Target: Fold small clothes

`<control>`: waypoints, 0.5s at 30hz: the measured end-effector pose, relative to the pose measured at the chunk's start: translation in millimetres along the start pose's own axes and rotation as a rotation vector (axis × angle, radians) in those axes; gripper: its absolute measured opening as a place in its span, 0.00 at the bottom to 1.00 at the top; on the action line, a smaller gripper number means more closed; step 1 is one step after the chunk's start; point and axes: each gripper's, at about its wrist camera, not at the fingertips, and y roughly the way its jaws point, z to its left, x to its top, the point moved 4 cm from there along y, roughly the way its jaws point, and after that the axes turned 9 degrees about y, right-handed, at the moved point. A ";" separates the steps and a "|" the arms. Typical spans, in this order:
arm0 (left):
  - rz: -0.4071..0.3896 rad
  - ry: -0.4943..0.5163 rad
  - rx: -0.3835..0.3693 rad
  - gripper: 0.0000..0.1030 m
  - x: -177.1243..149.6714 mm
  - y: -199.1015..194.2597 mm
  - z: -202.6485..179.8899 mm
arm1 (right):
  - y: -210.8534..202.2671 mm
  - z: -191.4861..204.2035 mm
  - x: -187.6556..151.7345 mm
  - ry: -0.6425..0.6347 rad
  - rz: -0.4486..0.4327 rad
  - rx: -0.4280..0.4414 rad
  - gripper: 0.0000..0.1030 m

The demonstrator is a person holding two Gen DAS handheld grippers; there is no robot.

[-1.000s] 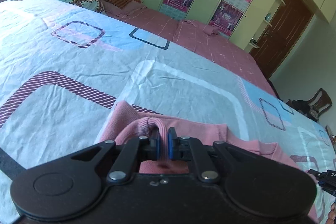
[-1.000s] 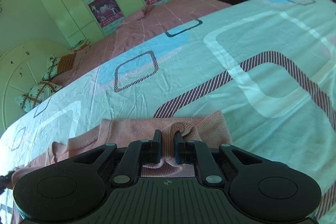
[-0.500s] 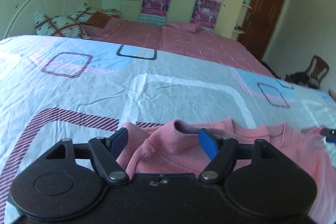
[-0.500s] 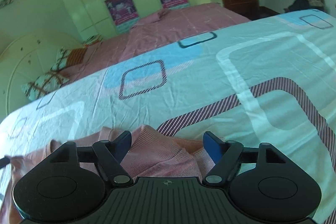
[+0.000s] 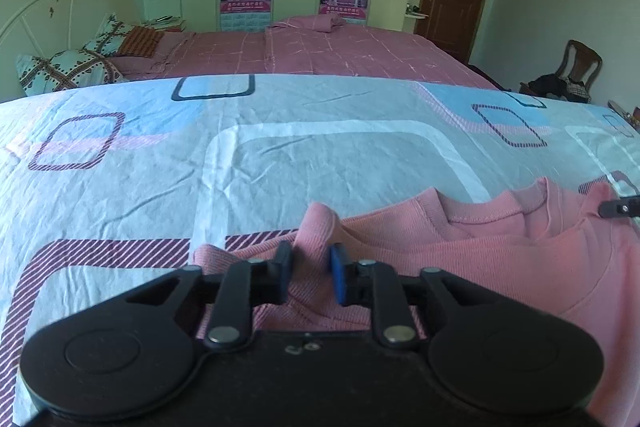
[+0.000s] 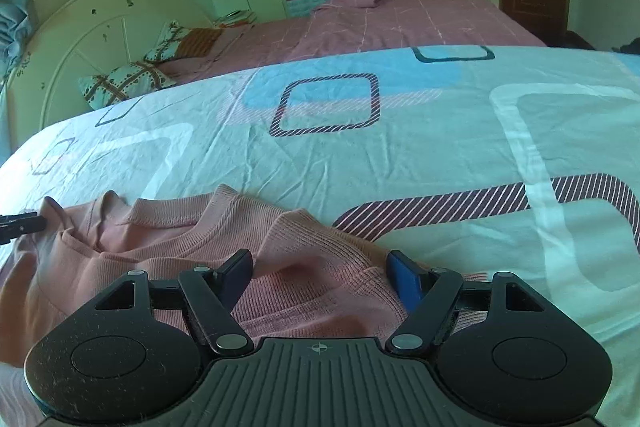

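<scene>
- Pink sweater (image 5: 500, 259) lies on the patterned bedsheet (image 5: 280, 167), at 6 o'clock in both views.
- Left tongs (image 5: 310, 273) have just been closing; narrow, pinching a raised fold of sweater.
- Right tongs (image 6: 320, 277) have just been closing; half-wide, sweater fabric between, pads not pressing.

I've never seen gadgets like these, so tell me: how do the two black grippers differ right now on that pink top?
The left gripper has just closed to a narrow gap, pinching a raised fold of the pink top; the right gripper stands wide, its jaws also just closing, with cloth between them but not pinched. The left works at one end of the top, the right at the other. Both are black, with blue pads, pointing down at the bed.
</scene>
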 end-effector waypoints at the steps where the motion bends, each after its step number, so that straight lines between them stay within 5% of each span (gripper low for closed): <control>1: -0.001 0.007 -0.003 0.11 -0.1 0.3 -1.2 | 0.2 1.2 0.1 -0.007 0.002 0.001 0.41; 5: -0.005 0.022 -0.011 0.04 0.9 2.6 -3.6 | -2.3 3.0 2.3 -0.036 0.001 0.017 0.39; 7: -0.018 0.003 -0.012 0.03 1.2 2.2 -1.4 | -3.7 4.1 2.8 -0.059 0.006 0.014 0.09; 12: -0.114 -0.073 0.060 0.02 3.1 -16.1 8.3 | -20.3 2.0 6.1 -0.036 -0.065 0.011 0.09; 15: -0.154 -0.150 0.135 0.02 0.1 -24.6 19.7 | -39.9 -17.5 13.1 0.132 -0.162 0.006 0.09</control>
